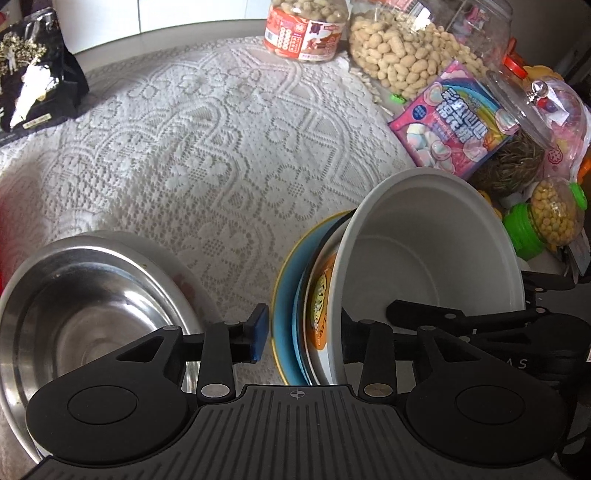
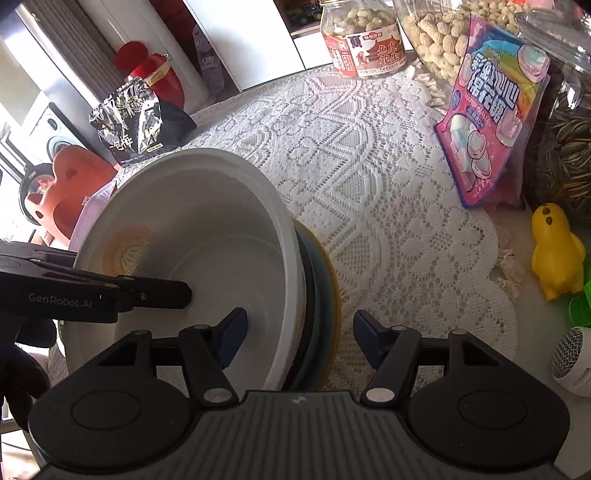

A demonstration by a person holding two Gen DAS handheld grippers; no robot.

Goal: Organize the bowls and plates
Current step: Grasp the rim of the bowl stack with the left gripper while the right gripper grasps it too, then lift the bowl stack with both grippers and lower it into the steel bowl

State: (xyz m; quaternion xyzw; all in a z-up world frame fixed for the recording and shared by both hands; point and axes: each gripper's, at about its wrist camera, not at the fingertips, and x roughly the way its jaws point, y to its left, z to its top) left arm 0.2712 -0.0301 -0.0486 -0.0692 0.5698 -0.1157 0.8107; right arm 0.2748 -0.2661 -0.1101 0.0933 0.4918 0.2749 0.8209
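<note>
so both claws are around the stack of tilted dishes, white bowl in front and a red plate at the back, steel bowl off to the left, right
Nearly. The plate at the back of the stack is blue with a yellow rim, not red; the left wrist view shows it. The rest holds: the left claw and right claw both straddle the tilted stack, the white bowl is in front, and the steel bowl sits off to the left.

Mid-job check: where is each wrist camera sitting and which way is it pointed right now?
Left wrist: on the left gripper, looking forward over the lace tablecloth; its fingers straddle a tilted dish stack rim, steel bowl at left, the right gripper's fingers at far right.
Right wrist: on the right gripper, facing the same table; its fingers straddle the stack, the left gripper entering at left.
Shared: white bowl, marshmallow bag, peanut jar.
</note>
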